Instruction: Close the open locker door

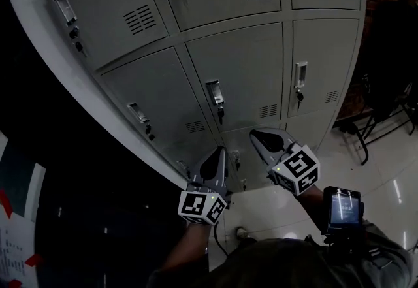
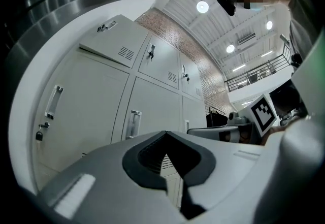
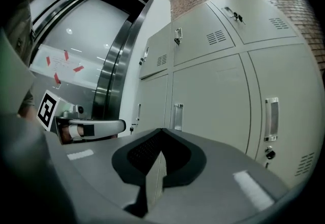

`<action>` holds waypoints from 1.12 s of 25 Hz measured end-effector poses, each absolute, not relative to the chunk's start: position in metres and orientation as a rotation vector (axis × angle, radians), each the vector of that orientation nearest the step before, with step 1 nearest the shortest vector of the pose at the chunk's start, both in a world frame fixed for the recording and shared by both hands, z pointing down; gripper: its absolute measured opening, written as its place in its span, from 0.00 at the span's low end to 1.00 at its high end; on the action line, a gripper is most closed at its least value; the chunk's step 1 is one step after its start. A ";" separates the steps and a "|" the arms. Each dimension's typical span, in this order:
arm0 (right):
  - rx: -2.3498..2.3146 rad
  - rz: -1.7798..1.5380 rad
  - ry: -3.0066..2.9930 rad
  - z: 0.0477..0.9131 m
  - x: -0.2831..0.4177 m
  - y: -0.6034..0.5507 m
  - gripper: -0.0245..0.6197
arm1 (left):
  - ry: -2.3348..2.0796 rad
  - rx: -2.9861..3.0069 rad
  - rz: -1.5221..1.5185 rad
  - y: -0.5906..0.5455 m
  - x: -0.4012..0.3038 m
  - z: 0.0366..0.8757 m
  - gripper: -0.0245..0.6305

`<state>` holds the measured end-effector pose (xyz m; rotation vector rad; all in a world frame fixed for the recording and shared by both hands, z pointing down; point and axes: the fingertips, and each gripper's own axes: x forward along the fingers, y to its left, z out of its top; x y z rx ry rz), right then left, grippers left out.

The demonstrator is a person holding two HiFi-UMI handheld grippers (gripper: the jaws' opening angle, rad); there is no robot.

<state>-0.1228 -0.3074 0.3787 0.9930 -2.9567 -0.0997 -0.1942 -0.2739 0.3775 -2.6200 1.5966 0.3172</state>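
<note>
A bank of grey locker doors [image 1: 241, 78] fills the head view, each with a recessed handle [image 1: 215, 93] and a key. Every door that I see lies flush with its frame. My left gripper [image 1: 219, 149] hovers low in front of the bottom rows, its jaws shut with their tips touching and nothing between them [image 2: 165, 134]. Just to its right, my right gripper [image 1: 256, 132] points at the same lower doors. It too is shut on nothing [image 3: 161, 130]. Neither gripper touches a door.
Dark chairs [image 1: 385, 110] stand on the glossy floor [image 1: 385, 182] to the right of the lockers. A steel-framed glass panel with red marks [image 3: 63, 60] adjoins the lockers on the left. A small screen device [image 1: 343, 208] sits by the right forearm.
</note>
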 end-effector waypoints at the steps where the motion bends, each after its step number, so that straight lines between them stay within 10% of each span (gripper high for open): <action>1: 0.982 -0.099 -2.957 0.381 -0.113 -0.299 0.02 | 1.599 -2.616 0.318 -0.267 -0.184 0.377 0.04; 28: 0.901 -0.018 -2.999 0.394 0.019 -0.124 0.02 | 1.630 -2.616 0.287 -0.119 -0.049 0.377 0.04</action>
